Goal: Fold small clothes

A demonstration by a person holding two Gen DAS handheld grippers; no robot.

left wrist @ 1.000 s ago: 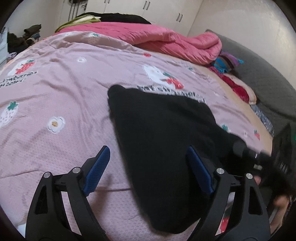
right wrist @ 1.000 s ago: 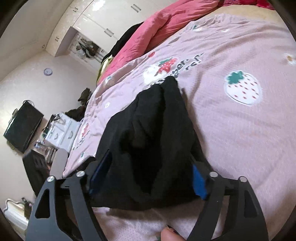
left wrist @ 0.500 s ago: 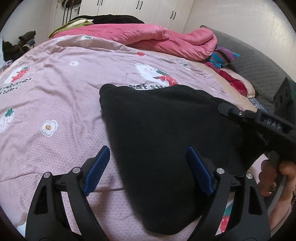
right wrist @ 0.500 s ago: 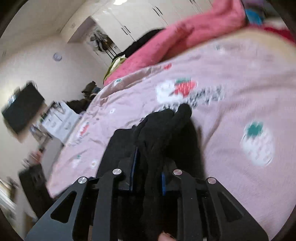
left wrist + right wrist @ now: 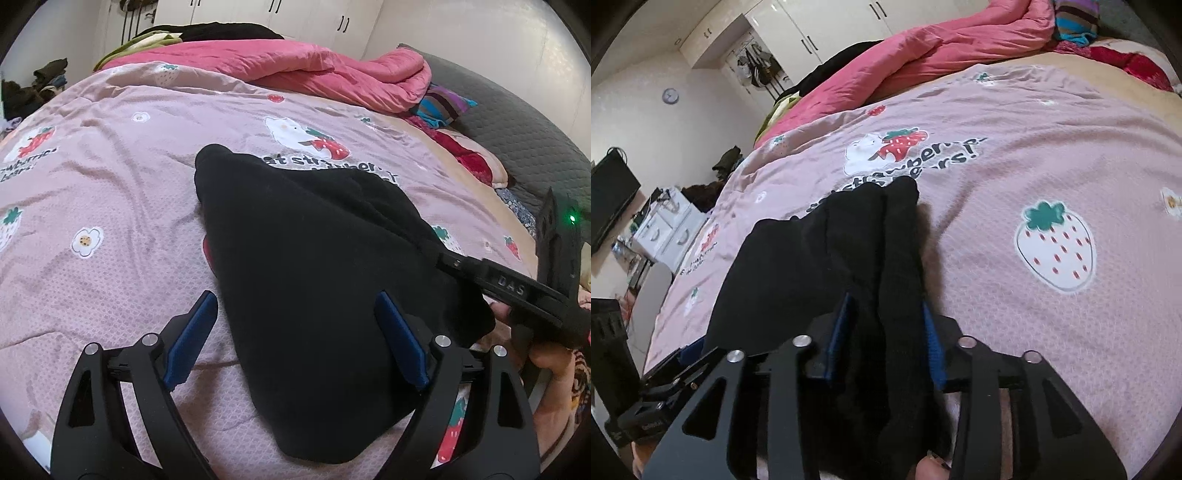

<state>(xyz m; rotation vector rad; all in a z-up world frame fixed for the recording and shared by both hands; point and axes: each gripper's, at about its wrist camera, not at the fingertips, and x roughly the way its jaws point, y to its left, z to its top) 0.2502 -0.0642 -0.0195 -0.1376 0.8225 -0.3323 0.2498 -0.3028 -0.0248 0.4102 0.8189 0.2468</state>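
Observation:
A small black garment (image 5: 314,266) lies on the pink strawberry-print bedspread (image 5: 110,192). My left gripper (image 5: 295,332) is open, its blue pads either side of the garment's near part, just above it. My right gripper (image 5: 884,332) is shut on a bunched fold of the black garment (image 5: 831,251) at its right edge. The right gripper also shows in the left wrist view (image 5: 439,256), pinching the garment's right side.
A rolled pink duvet (image 5: 295,70) lies across the bed's far end. A grey headboard (image 5: 517,140) and coloured pillows (image 5: 447,103) are at the right. A white drawer unit (image 5: 665,229) and a television (image 5: 609,203) stand beyond the bed's left side.
My right gripper closed onto the garment's right edge and holds it bunched. The left gripper stayed open over the garment's near part.

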